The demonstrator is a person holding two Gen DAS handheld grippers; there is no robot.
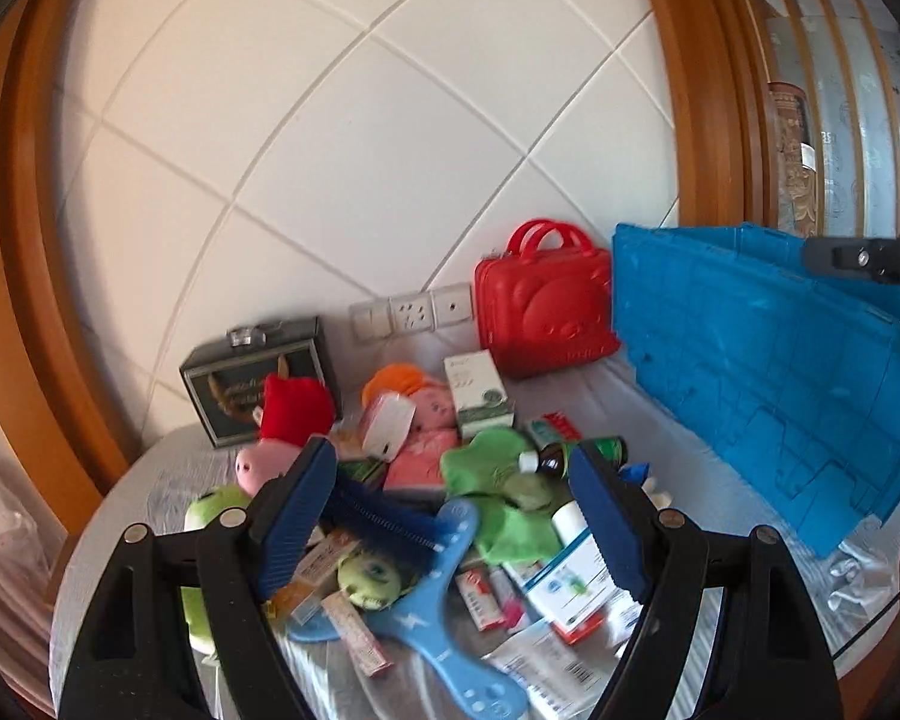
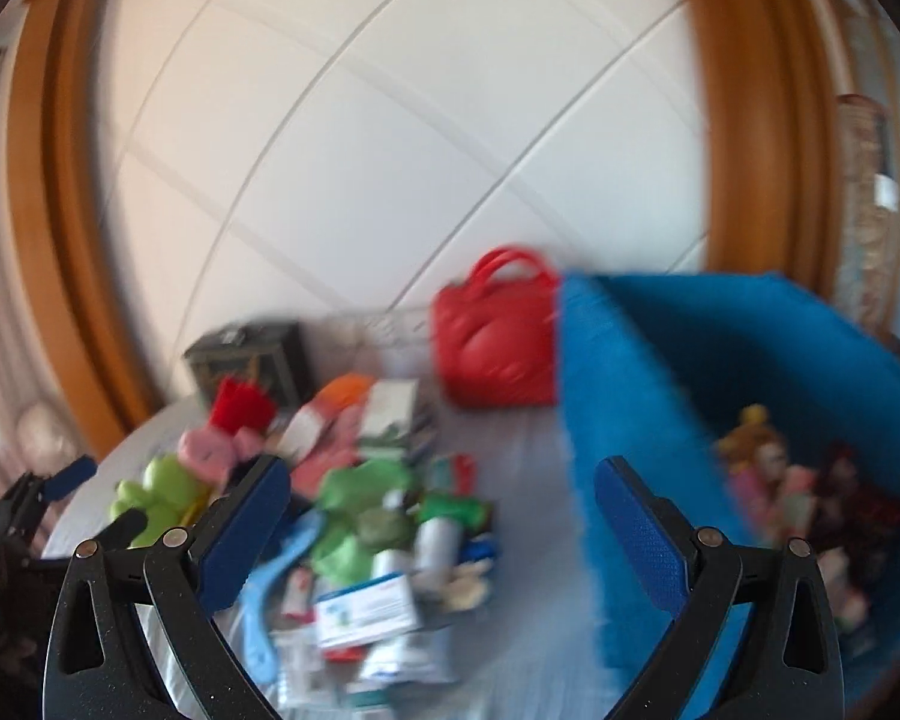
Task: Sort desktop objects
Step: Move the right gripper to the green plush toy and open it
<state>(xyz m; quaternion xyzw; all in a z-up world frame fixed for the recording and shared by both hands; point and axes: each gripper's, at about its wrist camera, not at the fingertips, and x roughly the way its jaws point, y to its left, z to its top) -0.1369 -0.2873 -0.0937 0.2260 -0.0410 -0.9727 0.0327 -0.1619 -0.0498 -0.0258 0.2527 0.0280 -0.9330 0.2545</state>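
A pile of mixed objects lies on the grey cloth table (image 1: 648, 414): a pink pig plush (image 1: 264, 456), a pink doll with orange hair (image 1: 420, 408), green plush toys (image 1: 498, 480), a light blue boomerang toy (image 1: 438, 594), a dark blue brush (image 1: 384, 519), a brown bottle (image 1: 576, 455) and medicine boxes (image 1: 570, 588). My left gripper (image 1: 450, 516) is open and empty just above the pile. My right gripper (image 2: 444, 534) is open and empty, between the pile (image 2: 378, 516) and a blue bin (image 2: 750, 420). The right view is blurred.
The blue bin (image 1: 768, 372) stands at the right and holds dolls (image 2: 774, 468). A red bear case (image 1: 540, 306) and a dark tin box (image 1: 258, 372) stand against the white tiled wall with sockets (image 1: 411, 312). The left gripper shows in the right view (image 2: 48, 492).
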